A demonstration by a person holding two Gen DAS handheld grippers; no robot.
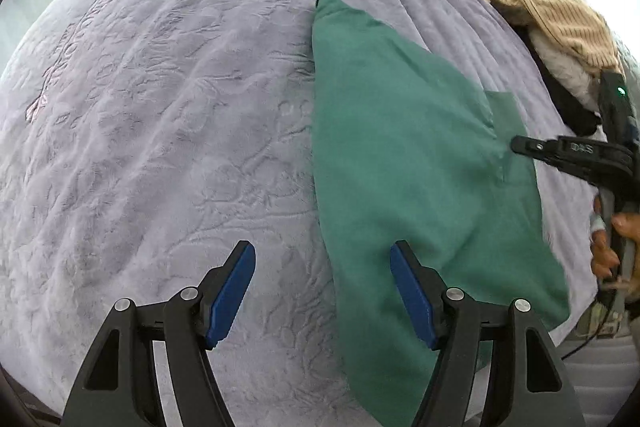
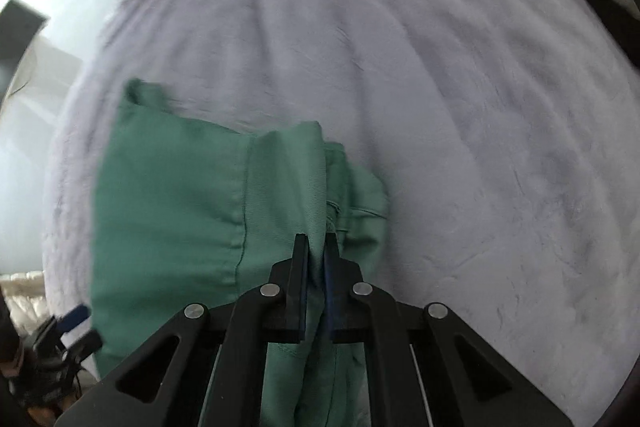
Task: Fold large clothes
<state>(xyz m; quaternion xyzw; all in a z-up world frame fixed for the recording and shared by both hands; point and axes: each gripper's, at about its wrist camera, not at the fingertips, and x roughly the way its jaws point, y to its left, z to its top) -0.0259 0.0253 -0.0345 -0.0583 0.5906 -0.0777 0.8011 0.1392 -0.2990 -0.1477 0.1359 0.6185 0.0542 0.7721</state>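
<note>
The work surface is a bed covered by a plush lavender blanket (image 1: 160, 131), soft enough to let fabric slide and bunch. The green garment (image 1: 400, 155) lies on it in a long, partly folded strip. Your right gripper (image 2: 316, 247) is clamped on a raised ridge of the garment's cloth, presumably to lift that edge for the next fold. Your left gripper (image 1: 322, 291) hangs above the garment's near edge with its jaws apart, gripping nothing, placed to take a second hold. Other clothes (image 1: 560, 27) wait beyond.
</note>
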